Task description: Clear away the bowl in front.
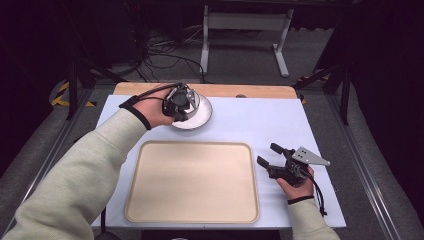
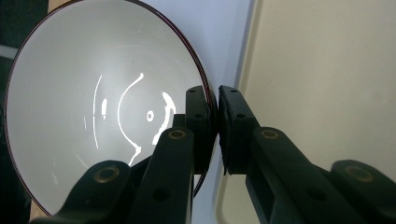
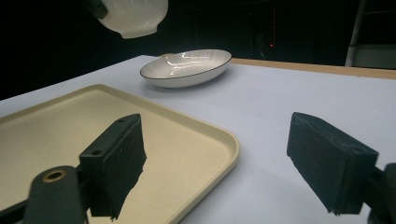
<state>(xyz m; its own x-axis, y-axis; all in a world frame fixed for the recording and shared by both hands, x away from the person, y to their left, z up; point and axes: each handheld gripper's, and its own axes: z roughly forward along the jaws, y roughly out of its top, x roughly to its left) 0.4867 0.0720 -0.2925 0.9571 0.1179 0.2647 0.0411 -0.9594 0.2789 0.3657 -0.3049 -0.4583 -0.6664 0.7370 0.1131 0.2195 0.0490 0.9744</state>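
Left gripper (image 1: pixel 181 102) raised, jaws clamped; right gripper (image 1: pixel 270 156) rests low, jaws wide apart.

Tray (image 1: pixel 192 181) bare, free to pass; plate (image 3: pixel 187 67) blocks far-left table (image 1: pixel 260 122).

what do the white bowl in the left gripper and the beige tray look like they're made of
Bowl: probably glazed ceramic; glossy white inside with sharp light reflections and a thin dark rim line.
Tray: likely matte plastic; flat beige, faintly speckled, no glare, rounded moulded lip.

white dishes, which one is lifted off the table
The deep white bowl, pinched at its rim by the left gripper, hangs in the air; the shallow white ribbed plate rests on the table.
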